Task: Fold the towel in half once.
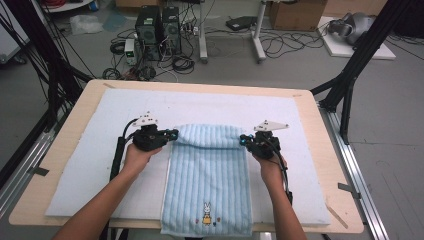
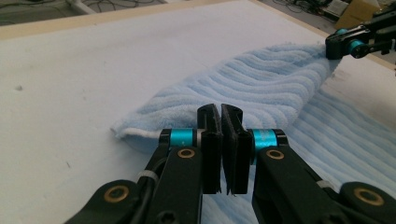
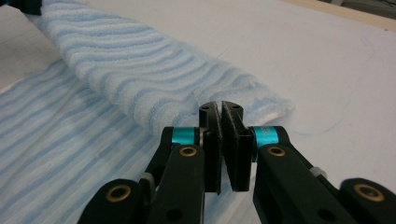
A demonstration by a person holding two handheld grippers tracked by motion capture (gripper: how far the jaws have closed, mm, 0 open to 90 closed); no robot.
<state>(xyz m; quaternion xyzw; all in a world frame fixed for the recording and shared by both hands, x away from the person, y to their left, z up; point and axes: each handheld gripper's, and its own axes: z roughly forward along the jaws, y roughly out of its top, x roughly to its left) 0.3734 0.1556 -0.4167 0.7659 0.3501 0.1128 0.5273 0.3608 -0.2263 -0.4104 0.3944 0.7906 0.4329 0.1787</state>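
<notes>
Between both grippers' shut fingers (image 2: 211,135) lies the towel's (image 1: 207,175) folded edge.

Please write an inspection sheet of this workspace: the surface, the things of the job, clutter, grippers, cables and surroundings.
Surface: wooden table covered by a white pad.
Job's things: light blue striped towel, far end folded back toward the person; rabbit picture at the near end, which hangs over the table edge.
Clutter: nothing seen on the pad.
Grippers: left gripper and right gripper each at one corner of the fold, jaws shut on the towel.
Cables: one black cable trails from the left gripper.
Surroundings: computer towers, floor wires and a cardboard box beyond the table.
</notes>
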